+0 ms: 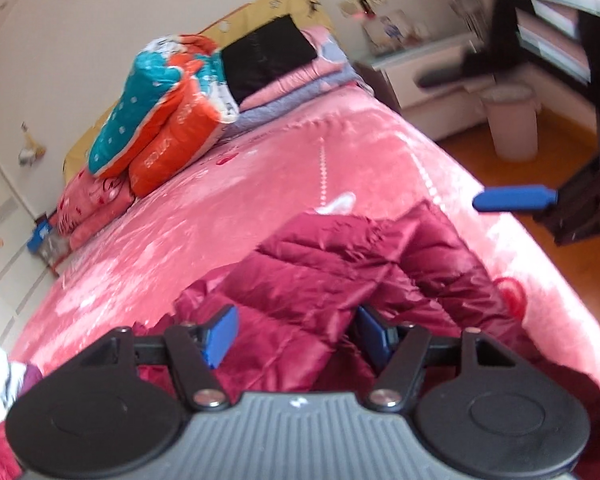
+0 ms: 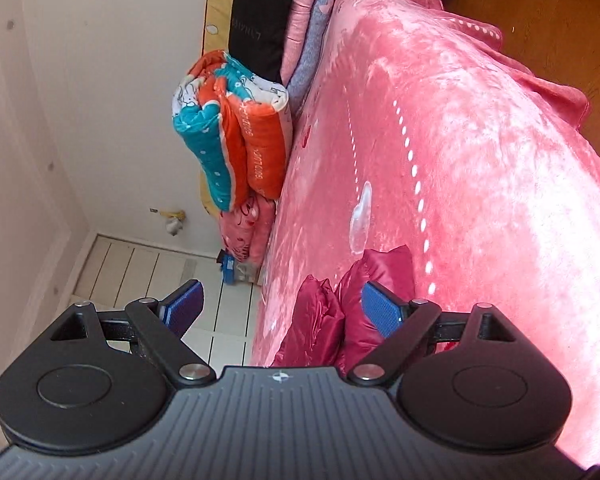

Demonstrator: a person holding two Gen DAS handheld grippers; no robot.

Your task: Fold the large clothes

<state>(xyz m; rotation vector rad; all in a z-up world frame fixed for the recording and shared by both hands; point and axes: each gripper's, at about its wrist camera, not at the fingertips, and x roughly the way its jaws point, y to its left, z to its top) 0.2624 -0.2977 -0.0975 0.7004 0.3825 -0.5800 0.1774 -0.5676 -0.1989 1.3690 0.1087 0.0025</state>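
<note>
A dark red quilted down jacket [image 1: 360, 264] lies crumpled on the near part of a bed covered with a pink plush blanket [image 1: 260, 184]. My left gripper [image 1: 298, 334] hovers low over it. Its blue pads stand apart with a puffy fold of the jacket between them, not squeezed. In the rolled right wrist view, my right gripper [image 2: 283, 310] is wide open at the bed's edge. A bunched part of the jacket [image 2: 340, 312] sits just beyond its right finger [image 2: 382, 312]. One blue finger [image 1: 516, 199] of the right gripper shows at the right of the left wrist view.
At the head of the bed are a rolled orange and teal quilt [image 1: 160, 116], folded pink and lilac bedding [image 1: 300, 88] and a black item [image 1: 268, 56]. A white bin [image 1: 512, 120] and a white nightstand [image 1: 432, 64] stand on the wooden floor beside the bed.
</note>
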